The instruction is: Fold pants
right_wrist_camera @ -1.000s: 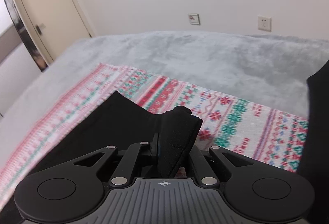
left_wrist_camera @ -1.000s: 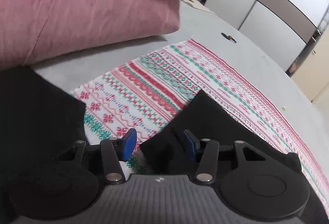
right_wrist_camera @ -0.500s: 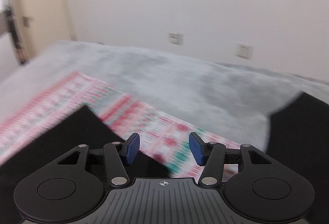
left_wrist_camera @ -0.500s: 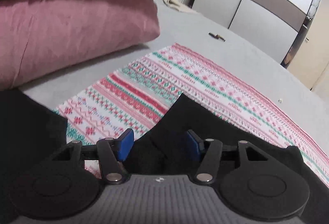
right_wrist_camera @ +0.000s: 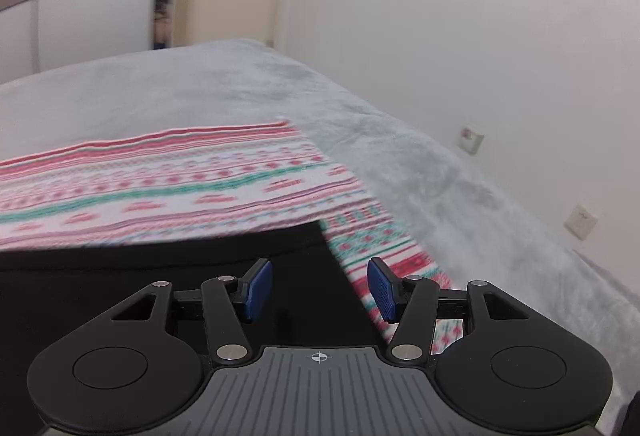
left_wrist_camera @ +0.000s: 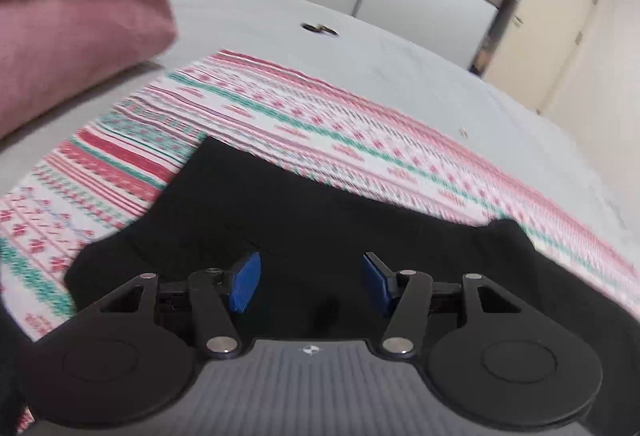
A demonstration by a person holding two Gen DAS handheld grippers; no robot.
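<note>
Black pants (left_wrist_camera: 320, 220) lie flat on the patterned red, green and white cloth (left_wrist_camera: 360, 140) spread across the grey bed (left_wrist_camera: 400, 56), with a pink pillow (left_wrist_camera: 72, 36) off at the far left. Over them the left gripper (left_wrist_camera: 311, 282) hovers, blue pads spread with only dark fabric showing beneath the gap. On the other side the right gripper (right_wrist_camera: 320, 288) has its fingers parted too, nothing pinched, poised above the pants' corner (right_wrist_camera: 312, 236) where the cloth edge meets the bed.

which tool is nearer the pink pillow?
Left. The left tool hangs open over the black pants, with the pink pillow just past the patterned cloth. The right tool, open, faces the bare wall; no pillow shows there.
</note>
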